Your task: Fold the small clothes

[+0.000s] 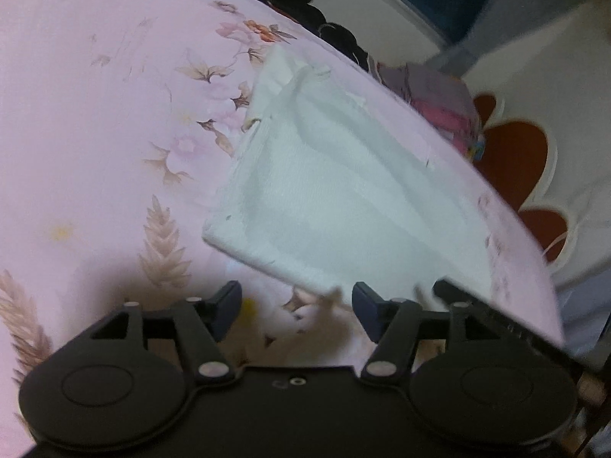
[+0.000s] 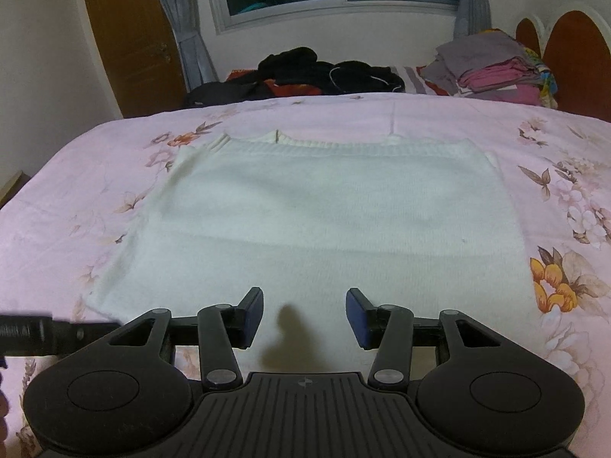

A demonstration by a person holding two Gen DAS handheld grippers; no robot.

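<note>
A white knit garment lies flat on the pink floral bedsheet, its sides folded inward into a rough rectangle. In the left wrist view the same garment lies tilted ahead and to the right. My left gripper is open and empty, just short of the garment's near edge. My right gripper is open and empty, over the garment's near hem. A black part of the left tool shows at the lower left of the right wrist view.
A heap of dark clothes lies at the far edge of the bed. A stack of folded grey and pink clothes sits at the far right by the headboard. A window and a wooden door are behind.
</note>
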